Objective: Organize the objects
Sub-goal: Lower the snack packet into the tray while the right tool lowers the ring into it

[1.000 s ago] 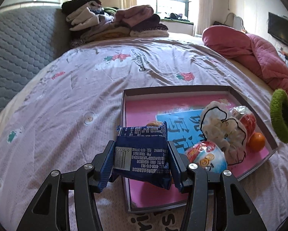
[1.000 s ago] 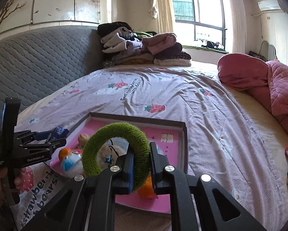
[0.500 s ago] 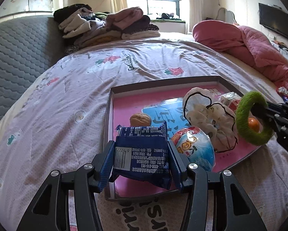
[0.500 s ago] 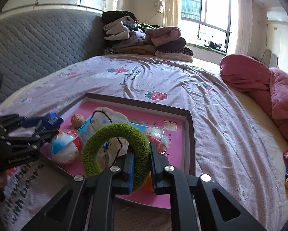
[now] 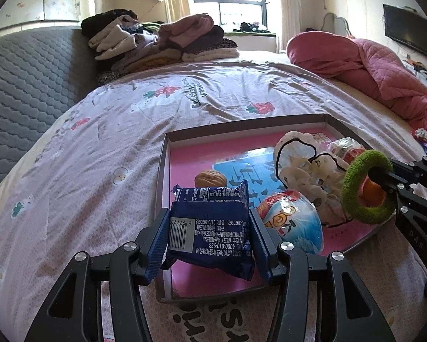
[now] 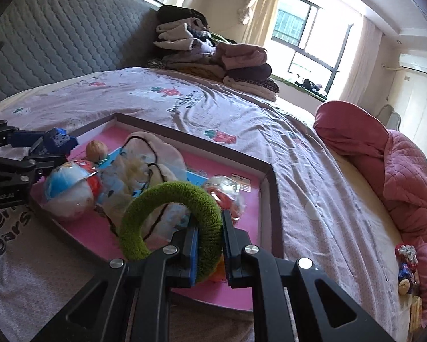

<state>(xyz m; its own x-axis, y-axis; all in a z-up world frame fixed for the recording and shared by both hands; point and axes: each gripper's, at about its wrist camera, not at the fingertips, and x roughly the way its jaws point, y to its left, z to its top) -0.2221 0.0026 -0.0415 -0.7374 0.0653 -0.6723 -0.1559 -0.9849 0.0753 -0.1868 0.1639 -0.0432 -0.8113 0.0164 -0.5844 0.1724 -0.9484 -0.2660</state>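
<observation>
My left gripper (image 5: pixel 210 235) is shut on a blue snack packet (image 5: pixel 210 225) and holds it over the near left corner of the pink-lined tray (image 5: pixel 162 171). My right gripper (image 6: pixel 209 238) is shut on a fuzzy green ring (image 6: pixel 170 216), held upright over the tray's near right part (image 6: pixel 273 199); the ring also shows in the left wrist view (image 5: pixel 367 185). In the tray lie a walnut (image 5: pixel 210 178), a blue-and-red wrapped ball (image 5: pixel 291 222), a white drawstring pouch (image 5: pixel 307 168), a clear wrapped item (image 5: pixel 346 146) and an orange object (image 5: pixel 370 192).
The tray sits on a lilac strawberry-print bedsheet (image 5: pixel 99 148). A grey quilted headboard (image 5: pixel 22 79) stands to the left, folded clothes (image 5: pixel 162 42) at the far end, a pink quilt (image 5: pixel 370 68) to the right. Small trinkets (image 6: pixel 407 265) lie by the quilt.
Both grippers have come lower and closer over the tray, still holding their objects. The green ring has moved further in over the tray's right part.
</observation>
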